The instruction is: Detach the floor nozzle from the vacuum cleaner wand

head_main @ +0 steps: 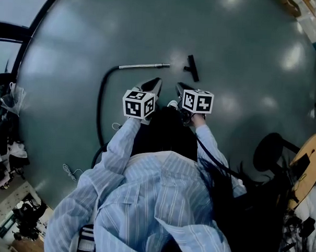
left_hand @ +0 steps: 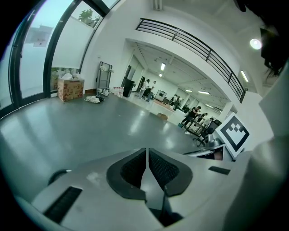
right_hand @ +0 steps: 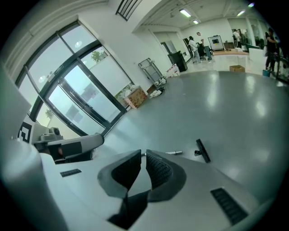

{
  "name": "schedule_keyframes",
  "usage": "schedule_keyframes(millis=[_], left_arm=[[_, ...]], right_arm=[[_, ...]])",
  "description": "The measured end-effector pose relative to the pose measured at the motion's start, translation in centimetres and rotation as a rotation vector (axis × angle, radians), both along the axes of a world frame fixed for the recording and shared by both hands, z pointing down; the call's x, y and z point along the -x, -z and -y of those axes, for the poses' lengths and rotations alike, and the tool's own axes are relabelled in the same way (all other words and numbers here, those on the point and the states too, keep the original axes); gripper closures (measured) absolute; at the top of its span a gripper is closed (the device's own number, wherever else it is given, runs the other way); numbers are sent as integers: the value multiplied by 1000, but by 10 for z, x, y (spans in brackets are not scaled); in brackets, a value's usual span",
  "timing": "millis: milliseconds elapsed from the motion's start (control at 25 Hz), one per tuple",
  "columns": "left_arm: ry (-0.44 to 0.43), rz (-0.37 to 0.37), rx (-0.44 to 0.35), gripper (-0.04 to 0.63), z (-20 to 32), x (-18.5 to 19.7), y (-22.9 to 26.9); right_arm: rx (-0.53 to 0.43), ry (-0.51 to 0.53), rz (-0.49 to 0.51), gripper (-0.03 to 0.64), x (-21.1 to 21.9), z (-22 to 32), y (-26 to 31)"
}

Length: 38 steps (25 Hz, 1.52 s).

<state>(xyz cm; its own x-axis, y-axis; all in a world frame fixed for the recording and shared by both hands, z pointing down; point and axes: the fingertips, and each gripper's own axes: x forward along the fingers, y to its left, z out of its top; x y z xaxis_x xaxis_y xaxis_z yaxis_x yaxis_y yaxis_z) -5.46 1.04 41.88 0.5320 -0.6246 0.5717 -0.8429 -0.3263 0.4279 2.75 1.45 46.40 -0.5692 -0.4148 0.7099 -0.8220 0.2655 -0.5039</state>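
Striped shirt sleeves fill the bottom of the head view. Both grippers are held out above the floor, on the person's side of the wand. Of the two, the left gripper sits just short of the wand's free end, and its fingers are pressed together with nothing between them. Beside it, the right gripper is a little past that end, and its fingers are likewise closed and empty. The wand lies flat on the floor, and a black hose curves from its other end back toward the person. Detached, the floor nozzle lies on the floor just beyond the wand's free end, with a small gap between them.
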Motion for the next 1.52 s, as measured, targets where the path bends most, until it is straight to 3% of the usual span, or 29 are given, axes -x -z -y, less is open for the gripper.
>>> schedule_keyframes(millis=[240, 520, 760, 1000, 1320, 1520], left_arm=[[48, -4, 42, 572, -44, 31, -12], [42, -23, 19, 572, -115, 73, 1], [51, -25, 15, 572, -181, 143, 5], [119, -61, 37, 572, -232, 191, -9], [199, -110, 12, 572, -252, 137, 14], [241, -96, -24, 572, -252, 99, 30]], right_arm=[[14, 40, 8, 577, 30, -25, -3], [2, 63, 14, 577, 84, -77, 5], [-27, 50, 6, 577, 143, -127, 22], [-29, 80, -31, 577, 168, -178, 19], [-56, 88, -37, 577, 94, -203, 42], [-92, 132, -15, 577, 58, -201, 55]])
